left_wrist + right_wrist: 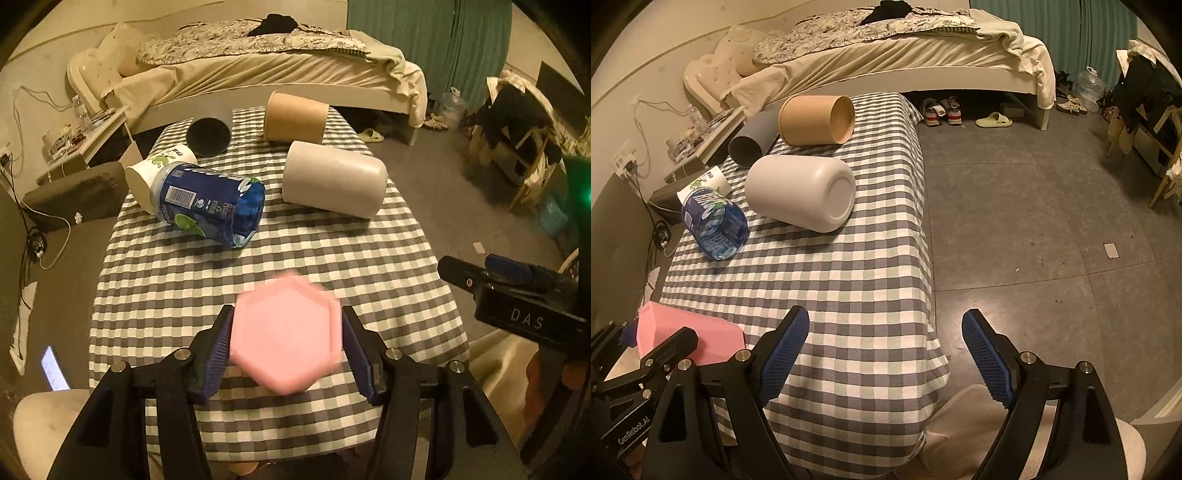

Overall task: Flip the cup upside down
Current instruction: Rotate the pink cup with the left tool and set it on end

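Observation:
My left gripper (286, 334) is shut on a pink hexagonal cup (285, 334), its flat base facing the camera, blurred by motion, above the near end of the checkered table (258, 266). The right wrist view shows the same pink cup (690, 334) at lower left, held by the left gripper (646, 365). My right gripper (884, 354) is open and empty over the table's near right corner; it also shows in the left wrist view (517, 295) at the right edge.
Several cups lie on their sides at the far end: a white cup (332, 181), a brown paper cup (295, 118), a blue plastic cup (210, 203), a white printed cup (155, 173), a dark grey cup (208, 136). A bed (277, 70) stands behind; floor (1034, 221) to the right.

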A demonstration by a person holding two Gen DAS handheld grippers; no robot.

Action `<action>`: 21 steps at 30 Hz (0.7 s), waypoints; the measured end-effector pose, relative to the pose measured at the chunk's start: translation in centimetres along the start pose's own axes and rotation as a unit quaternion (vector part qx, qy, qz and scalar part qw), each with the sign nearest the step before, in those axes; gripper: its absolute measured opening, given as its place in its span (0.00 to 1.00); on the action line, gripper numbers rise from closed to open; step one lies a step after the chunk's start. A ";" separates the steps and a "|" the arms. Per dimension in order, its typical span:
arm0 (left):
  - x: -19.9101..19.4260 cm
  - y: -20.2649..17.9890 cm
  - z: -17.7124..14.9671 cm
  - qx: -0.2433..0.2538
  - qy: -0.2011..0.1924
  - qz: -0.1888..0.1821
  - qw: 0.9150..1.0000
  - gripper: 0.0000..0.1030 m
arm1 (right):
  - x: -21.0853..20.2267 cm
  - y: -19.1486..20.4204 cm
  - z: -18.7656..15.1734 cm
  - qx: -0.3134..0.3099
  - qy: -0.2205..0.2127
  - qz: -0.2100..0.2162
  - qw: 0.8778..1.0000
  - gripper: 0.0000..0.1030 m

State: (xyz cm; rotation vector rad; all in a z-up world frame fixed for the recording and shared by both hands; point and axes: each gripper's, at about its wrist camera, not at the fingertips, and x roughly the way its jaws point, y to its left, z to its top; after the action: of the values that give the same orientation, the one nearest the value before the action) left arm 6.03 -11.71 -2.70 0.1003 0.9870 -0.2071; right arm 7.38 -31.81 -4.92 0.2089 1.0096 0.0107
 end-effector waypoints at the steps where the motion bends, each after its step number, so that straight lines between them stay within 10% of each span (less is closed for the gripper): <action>1: -0.1 0.0 0.0 -0.002 -0.004 0.000 1.000 0.69 | -0.1 0.1 0.0 0.000 -0.002 0.001 1.000 0.82; 21: -9.4 4.0 -1.0 -0.002 -0.177 0.009 0.984 0.74 | -10.1 4.2 -2.5 -0.031 -0.172 0.031 0.984 0.82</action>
State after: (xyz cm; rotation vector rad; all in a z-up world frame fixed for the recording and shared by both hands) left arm 1.05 -6.41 4.61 0.0658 0.6320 -0.1979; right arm 0.27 -28.30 3.03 0.1774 0.6577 0.0611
